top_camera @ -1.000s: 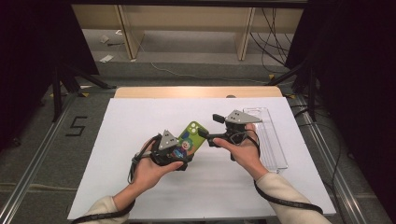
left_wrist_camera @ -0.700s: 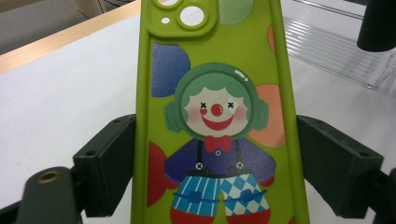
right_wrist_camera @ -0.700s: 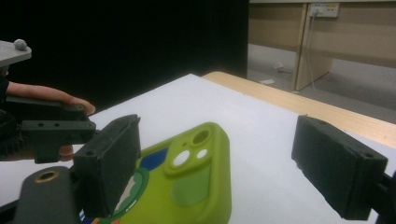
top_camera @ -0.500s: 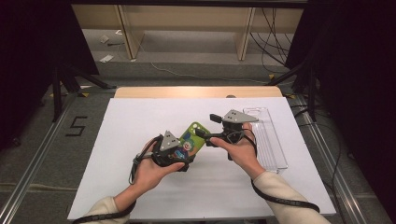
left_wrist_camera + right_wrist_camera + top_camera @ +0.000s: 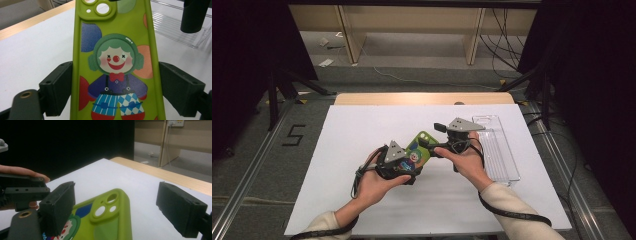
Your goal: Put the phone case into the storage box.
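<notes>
A lime-green phone case (image 5: 421,148) printed with a clown is held just above the white table. My left gripper (image 5: 411,161) is shut on its lower half. In the left gripper view both jaws press the long edges of the case (image 5: 115,62), clown side up, with my left gripper (image 5: 116,75) around it. My right gripper (image 5: 431,135) is open at the camera-hole end. In the right gripper view that end of the case (image 5: 110,220) lies low between the wide-apart jaws of my right gripper (image 5: 116,195), touching neither.
A clear plastic tray (image 5: 498,150) lies on the white table (image 5: 362,125) at the right, also visible as the ribbed tray (image 5: 175,27). A wooden strip (image 5: 422,98) runs along the far edge. The floor and shelf legs lie beyond.
My right gripper has edged slightly toward the far side near the case's camera end. The left gripper and the case have barely moved.
</notes>
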A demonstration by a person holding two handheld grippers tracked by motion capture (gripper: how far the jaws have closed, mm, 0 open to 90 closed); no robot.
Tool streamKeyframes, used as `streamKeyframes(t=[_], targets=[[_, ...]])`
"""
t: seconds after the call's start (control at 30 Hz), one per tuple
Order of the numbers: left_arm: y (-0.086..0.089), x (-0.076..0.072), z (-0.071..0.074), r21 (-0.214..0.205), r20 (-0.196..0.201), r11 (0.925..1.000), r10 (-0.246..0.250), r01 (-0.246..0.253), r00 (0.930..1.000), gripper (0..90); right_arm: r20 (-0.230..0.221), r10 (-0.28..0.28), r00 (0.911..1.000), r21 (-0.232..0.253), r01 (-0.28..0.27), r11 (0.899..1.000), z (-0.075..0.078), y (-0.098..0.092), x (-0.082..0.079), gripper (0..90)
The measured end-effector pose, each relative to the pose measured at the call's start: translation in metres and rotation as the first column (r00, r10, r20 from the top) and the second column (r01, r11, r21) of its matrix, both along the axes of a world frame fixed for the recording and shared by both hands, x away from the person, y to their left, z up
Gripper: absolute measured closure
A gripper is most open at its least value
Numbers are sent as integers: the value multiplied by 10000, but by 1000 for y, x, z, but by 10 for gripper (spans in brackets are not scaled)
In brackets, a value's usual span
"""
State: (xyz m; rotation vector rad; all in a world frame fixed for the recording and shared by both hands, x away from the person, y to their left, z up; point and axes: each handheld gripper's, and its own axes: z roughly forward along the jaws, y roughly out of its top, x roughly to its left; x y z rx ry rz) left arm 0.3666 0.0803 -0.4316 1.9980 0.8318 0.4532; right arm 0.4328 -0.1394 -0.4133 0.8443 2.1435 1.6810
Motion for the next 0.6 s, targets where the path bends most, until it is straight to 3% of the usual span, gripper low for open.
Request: streamKeyframes(t=[0.6], targets=[[-2, -2, 0, -101, -167, 9999, -91, 90, 9998, 163, -447, 151, 9989, -17, -152, 9999, -9, 6, 6, 211]])
